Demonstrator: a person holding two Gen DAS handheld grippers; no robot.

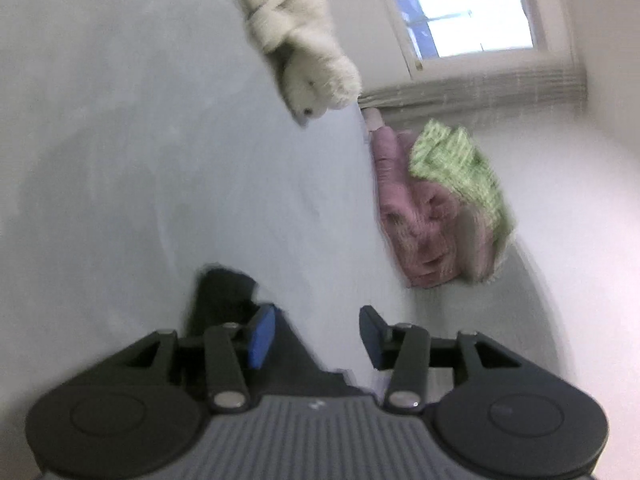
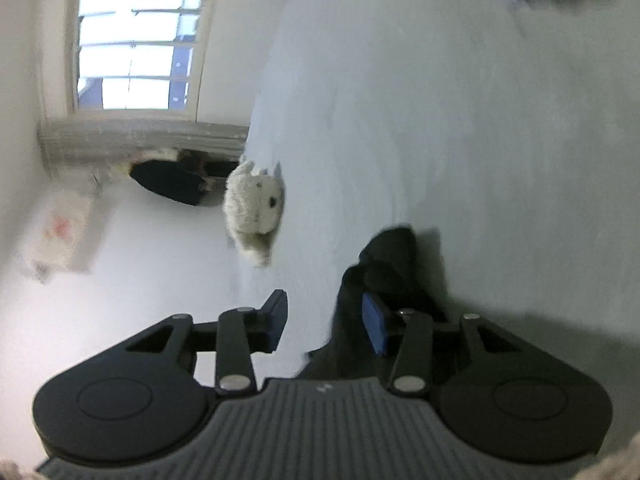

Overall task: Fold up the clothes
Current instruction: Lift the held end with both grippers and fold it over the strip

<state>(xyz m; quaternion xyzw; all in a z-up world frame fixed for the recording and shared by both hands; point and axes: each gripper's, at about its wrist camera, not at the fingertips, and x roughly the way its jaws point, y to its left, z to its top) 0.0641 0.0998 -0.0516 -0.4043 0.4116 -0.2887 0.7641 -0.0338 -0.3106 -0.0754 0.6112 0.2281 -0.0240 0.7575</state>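
On my left gripper (image 1: 317, 336) the two blue pads stand well apart, and I have nothing pinched between them. The black garment (image 1: 224, 300) lies on the pale bed sheet (image 1: 140, 140) just ahead of my left-hand pad and runs under the tool body. Further ahead, a white plush toy (image 1: 298, 44) rests on the sheet, and off to the right of the tool a pink knit (image 1: 416, 216) sits under a green knit (image 1: 460, 164) beside the bed edge.

My right gripper (image 2: 324, 322) is also spread wide, gripping nothing. The same black garment (image 2: 386, 264) lies bunched ahead of the right-hand pad; the picture is smeared, so I cannot tell whether pad and cloth touch. The plush toy (image 2: 256, 208) lies ahead and to the left, below a window (image 2: 134, 42).
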